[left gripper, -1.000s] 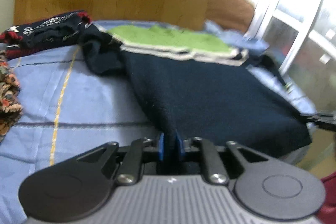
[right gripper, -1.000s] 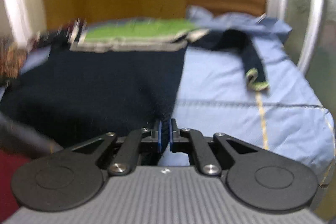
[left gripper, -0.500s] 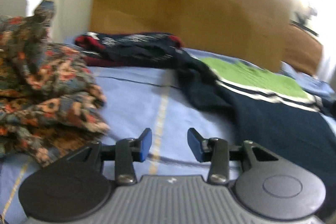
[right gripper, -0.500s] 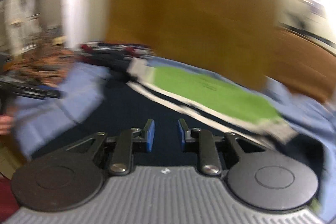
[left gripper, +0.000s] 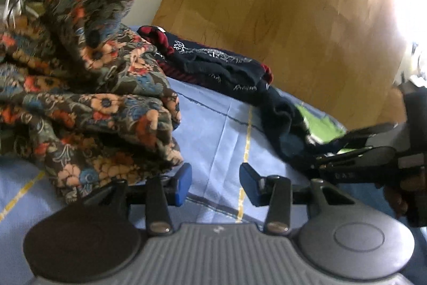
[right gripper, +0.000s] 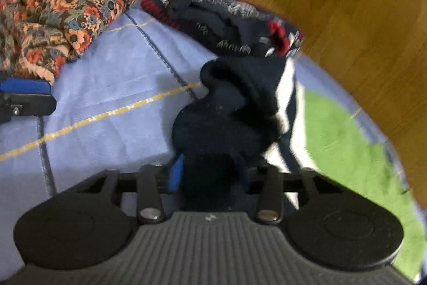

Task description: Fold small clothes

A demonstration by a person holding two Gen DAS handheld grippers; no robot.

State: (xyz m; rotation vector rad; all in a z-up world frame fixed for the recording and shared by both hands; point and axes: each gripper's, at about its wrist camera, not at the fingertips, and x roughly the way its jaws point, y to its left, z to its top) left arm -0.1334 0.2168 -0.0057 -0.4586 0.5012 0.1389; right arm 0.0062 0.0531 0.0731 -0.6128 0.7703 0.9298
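My view: floral blanket [right gripper: 61,18] heaped far left on bed sheet [right gripper: 112,87] — folded sweater [right gripper: 218,18] behind, against wooden board [right gripper: 347,18]. Dark sleeve [right gripper: 234,108] bunched at centre, just before sweater; rest of garment [right gripper: 341,140] spreads right — all on sheet.

Left gripper [left gripper: 214,184] is showing a grey ribbed housing flanked by two round black discs, each with an inset circle. Black link arms are carrying silver screws [left gripper: 158,227]. Blue pads [left gripper: 182,182] are tipping the fingers. Right gripper [right gripper: 210,172] is presenting the same build: ribbed grey body, black discs, silver screws, blue pads
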